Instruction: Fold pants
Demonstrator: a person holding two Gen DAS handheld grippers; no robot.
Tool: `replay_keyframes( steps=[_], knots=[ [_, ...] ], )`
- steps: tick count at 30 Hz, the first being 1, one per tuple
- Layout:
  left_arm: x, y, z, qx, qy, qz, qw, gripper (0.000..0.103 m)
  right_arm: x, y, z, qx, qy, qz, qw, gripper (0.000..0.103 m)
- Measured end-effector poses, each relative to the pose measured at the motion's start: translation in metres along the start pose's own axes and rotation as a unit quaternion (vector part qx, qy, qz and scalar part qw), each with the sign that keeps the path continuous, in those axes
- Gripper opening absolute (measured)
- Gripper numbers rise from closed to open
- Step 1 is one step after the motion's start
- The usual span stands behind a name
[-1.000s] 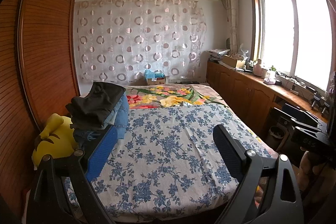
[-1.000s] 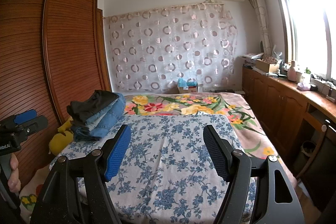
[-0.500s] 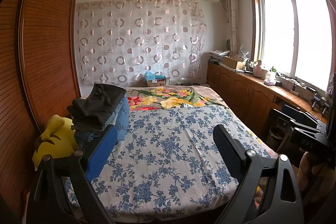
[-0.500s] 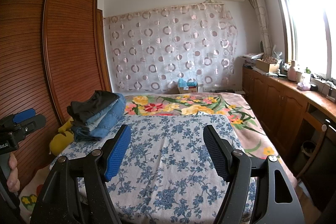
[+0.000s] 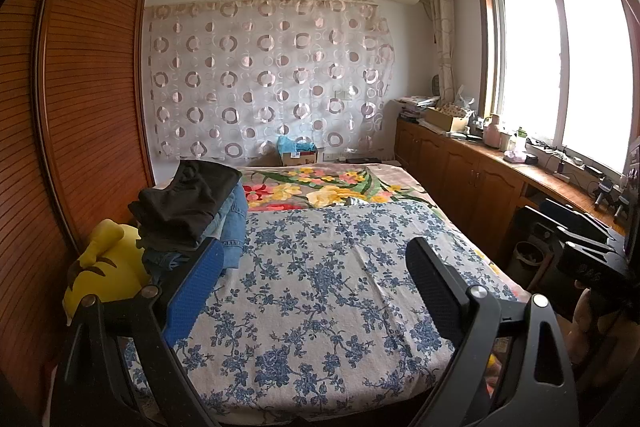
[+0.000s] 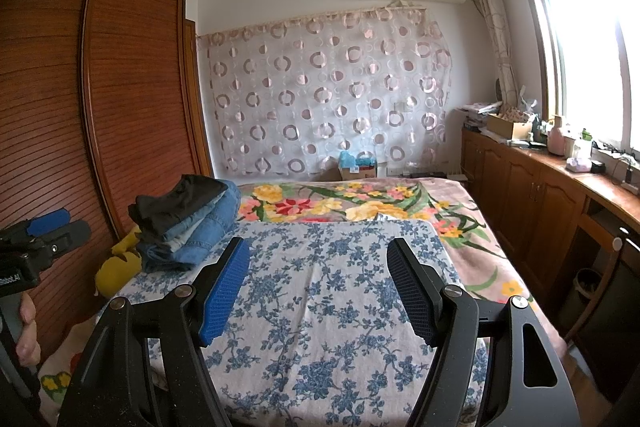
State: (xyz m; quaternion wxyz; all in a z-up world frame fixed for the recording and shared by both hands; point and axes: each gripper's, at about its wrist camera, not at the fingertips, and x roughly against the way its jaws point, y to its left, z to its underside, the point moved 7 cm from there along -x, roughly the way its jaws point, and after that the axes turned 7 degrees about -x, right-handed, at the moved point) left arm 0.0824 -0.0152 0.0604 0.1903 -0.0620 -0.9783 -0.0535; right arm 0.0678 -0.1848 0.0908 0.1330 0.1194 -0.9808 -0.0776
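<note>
Hovering above blue-flowered sheet (image 5: 320, 291): left gripper (image 5: 316, 279) and right gripper (image 6: 318, 283), jaws wide apart, holding nothing, apparently poised to fetch. Pants (image 5: 192, 211) stacked at bed's left edge, beside yellow plush toy (image 5: 104, 275), well apart from both.

Blue-floral sheet (image 5: 320, 279) on bed lies bare w/ open room above; folded clothes stack (image 5: 192, 211) & yellow plush (image 5: 104, 267) block its left edge.

Blue-flowered white sheet (image 5: 320, 291) covers the bed; beyond it a blanket (image 5: 320, 187) with yellow and red flowers. Black pants (image 5: 188, 199) top blue jeans (image 6: 208, 223). Yellow plush toy (image 5: 104, 271).
</note>
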Motion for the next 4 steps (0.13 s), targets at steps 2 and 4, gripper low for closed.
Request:
replay_keyframes(
  steps=[2, 4],
  knots=[
    [0.0005, 0.0004, -0.0006, 0.0, -0.001, 0.0, 1.0, 0.093, 0.0002, 0.0006, -0.0004, 0.0, -0.001, 0.0, 1.0, 0.073],
    [-0.0003, -0.0004, 0.0005, 0.0, 0.0, 0.0, 1.0, 0.093, 0.0008, 0.0008, 0.0002, 0.0, -0.002, -0.001, 1.0, 0.073]
  ],
)
